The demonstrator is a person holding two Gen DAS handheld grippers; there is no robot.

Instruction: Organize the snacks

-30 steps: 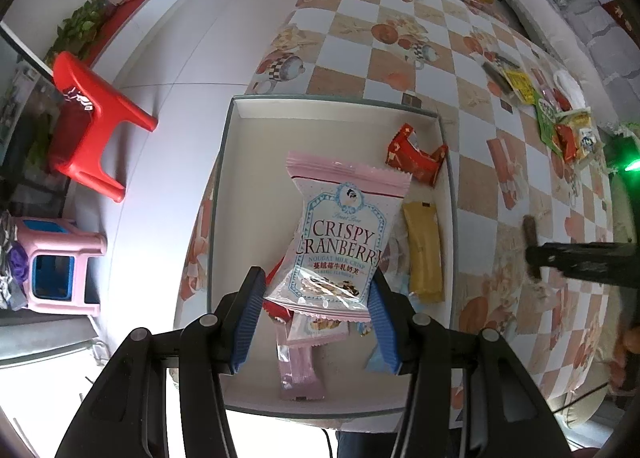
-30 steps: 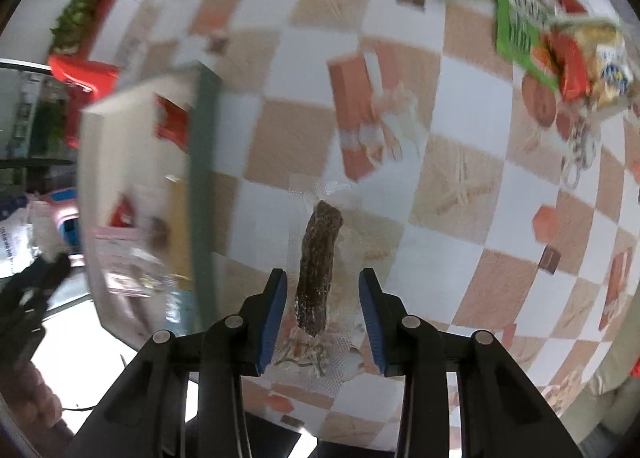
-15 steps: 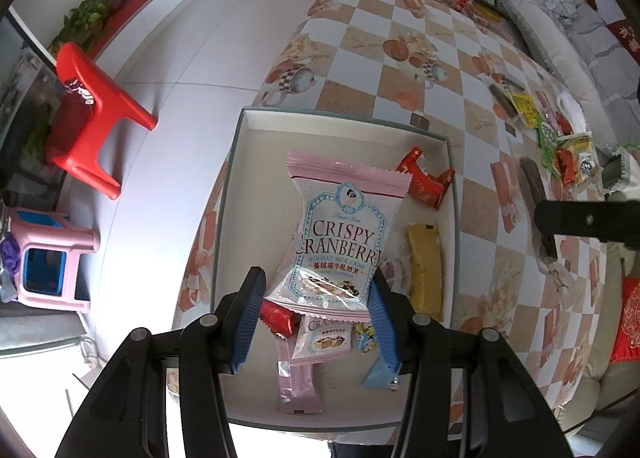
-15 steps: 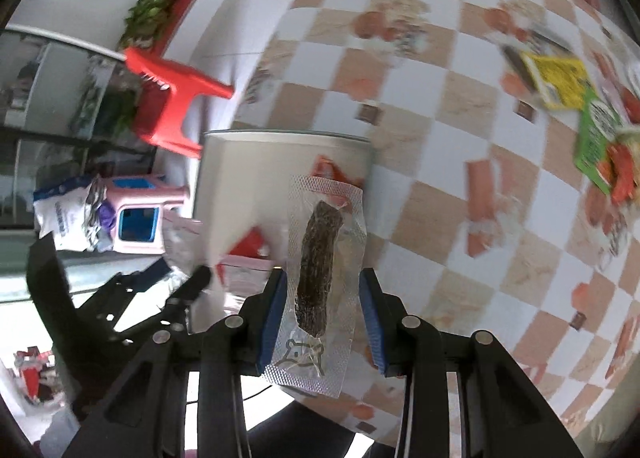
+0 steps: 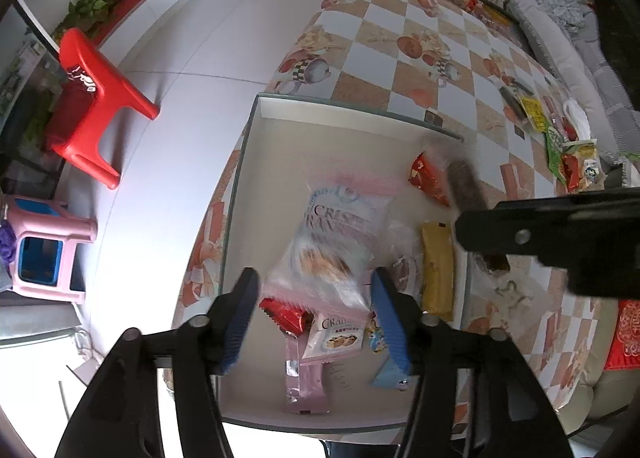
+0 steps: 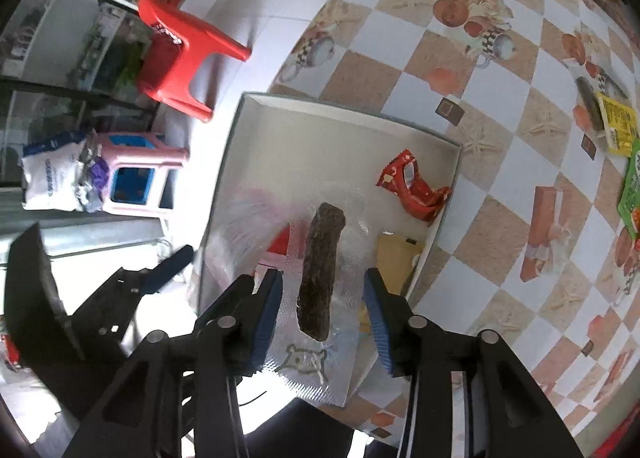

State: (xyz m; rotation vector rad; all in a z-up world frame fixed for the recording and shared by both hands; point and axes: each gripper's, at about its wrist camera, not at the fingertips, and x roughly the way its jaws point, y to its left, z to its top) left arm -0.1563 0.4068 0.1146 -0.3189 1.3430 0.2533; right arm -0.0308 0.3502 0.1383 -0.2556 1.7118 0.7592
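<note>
A white open box [image 5: 256,162] sits on the checkered table and holds several snacks. My left gripper [image 5: 314,316] is open above the box; the pink Crispy Cranberry bag [image 5: 332,238] is blurred and dropping away from its blue pads. My right gripper [image 6: 322,314] stands over the box [image 6: 280,126] with its jaws apart. The clear packet with the dark brown bar [image 6: 322,270] hangs between them; it also shows blurred in the left wrist view [image 5: 464,186].
In the box lie a red packet [image 6: 412,186], a yellow bar [image 5: 438,270], a small cranberry pack [image 5: 338,336] and a pink wrapper [image 5: 306,382]. More snacks [image 5: 568,150] lie at the table's far right. A red chair [image 5: 92,106] and pink stool [image 5: 44,250] stand left.
My left gripper opened and the cranberry bag is falling into the box. My right gripper moved over the box with the bar packet and its jaws widened.
</note>
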